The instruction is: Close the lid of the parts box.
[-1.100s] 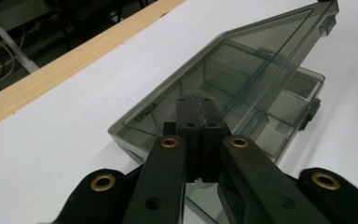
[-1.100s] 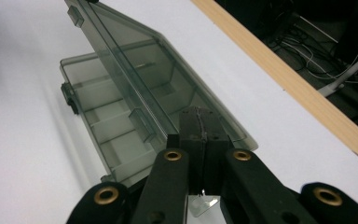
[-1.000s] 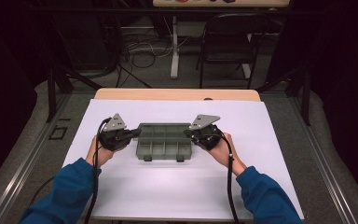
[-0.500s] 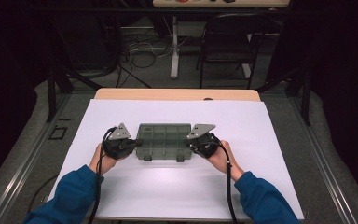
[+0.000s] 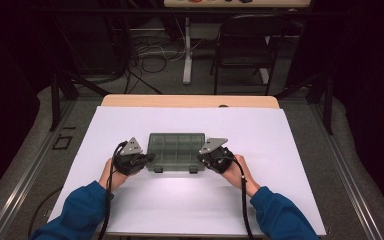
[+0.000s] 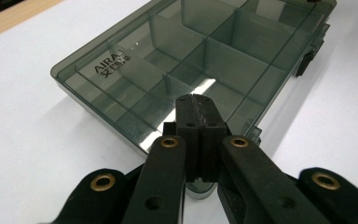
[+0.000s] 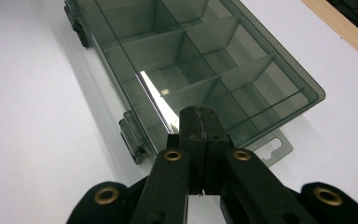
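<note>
A smoky translucent compartment box lies flat on the white sheet covering the table, slightly nearer the person than the sheet's middle, with its lid down. In the high view its long axis runs left to right across the table, and 2 dark latches on its near long edge face the person.

The left gripper sits at the box's left short end and the right gripper at its right short end, each held by a hand coming from a blue sleeve. From above, the jaw tips are too small to read.

The left gripper view settles that: the left gripper has its 2 jaws pressed together with nothing between them, tips over the box's near end. It also shows white lettering on the lid near one corner and the dividers beneath, which the high view cannot resolve.

The right gripper view shows the right gripper likewise closed flat and empty, tips over the box. Here a latch is seen side-on, along with a clear hang tab jutting from the box's short end. Whether either gripper touches the lid I cannot tell
</note>
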Tool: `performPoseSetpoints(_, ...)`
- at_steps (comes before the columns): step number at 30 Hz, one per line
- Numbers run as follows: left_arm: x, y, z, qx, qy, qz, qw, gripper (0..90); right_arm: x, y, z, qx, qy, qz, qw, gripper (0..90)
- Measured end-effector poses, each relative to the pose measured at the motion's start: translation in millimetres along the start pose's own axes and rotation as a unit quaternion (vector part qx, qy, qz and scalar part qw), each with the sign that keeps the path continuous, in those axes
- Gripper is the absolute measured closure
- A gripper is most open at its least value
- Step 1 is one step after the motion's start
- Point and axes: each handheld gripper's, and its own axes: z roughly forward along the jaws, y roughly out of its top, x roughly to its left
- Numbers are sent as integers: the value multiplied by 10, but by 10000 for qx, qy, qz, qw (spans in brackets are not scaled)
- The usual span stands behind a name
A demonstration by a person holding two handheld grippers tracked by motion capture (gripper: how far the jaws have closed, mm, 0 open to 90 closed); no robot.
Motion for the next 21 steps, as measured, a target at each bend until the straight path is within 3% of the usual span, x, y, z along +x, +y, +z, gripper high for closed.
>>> performPoseSetpoints(9,-49,-39,-4,-153,164,-4,9997,882,26,-22,-4,-81,-89,32,9999,900)
performPoseSetpoints(15,-55,-15,-37,-295,144,-28,9995,699,10,-26,-68,-282,-185,120,9994,790)
performPoseSetpoints(21,-89,24,-102,-397,321,-128,9986,372,8,-15,-177,-447,-210,196,9986,562)
